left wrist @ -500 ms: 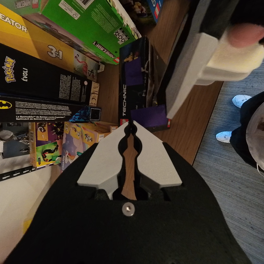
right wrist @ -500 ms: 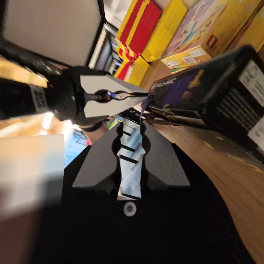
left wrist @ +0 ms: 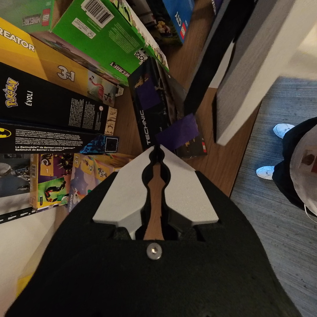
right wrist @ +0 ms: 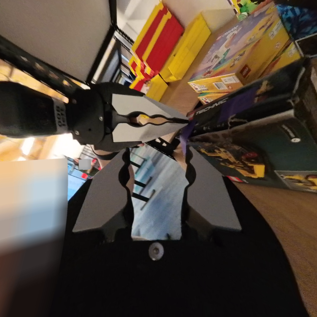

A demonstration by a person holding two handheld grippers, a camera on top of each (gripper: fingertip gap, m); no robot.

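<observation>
Broadly, a wooden surface (left wrist: 127, 109) carries a crowd of cardboard toy boxes: a green box (left wrist: 106, 39) and a yellow box (left wrist: 42, 56) lie to the far side. A long black box (left wrist: 149, 106) lies apart from them near the surface's edge, one end toward the grippers. That black box looks like stiff, light card with glossy faces that would probably slip under smooth pads. Its long edges or a corner seem the firmest places to take it. A purple strip (left wrist: 176, 132), tape or paper, I cannot tell which, is stuck across its near end and looks thin, limp and easily torn. It would best be pinched at its loose free edge. The left gripper (left wrist: 157, 149) is clenched, its tips meeting on that loose edge at the box's near corner. The right wrist view shows this from the side, with a purple tail hanging below the tips. The right gripper (right wrist: 157, 154) is spread wide and holds nothing. One of its fingers (right wrist: 205, 188) is just beside the hanging purple tail, and whether it touches cannot be told.
</observation>
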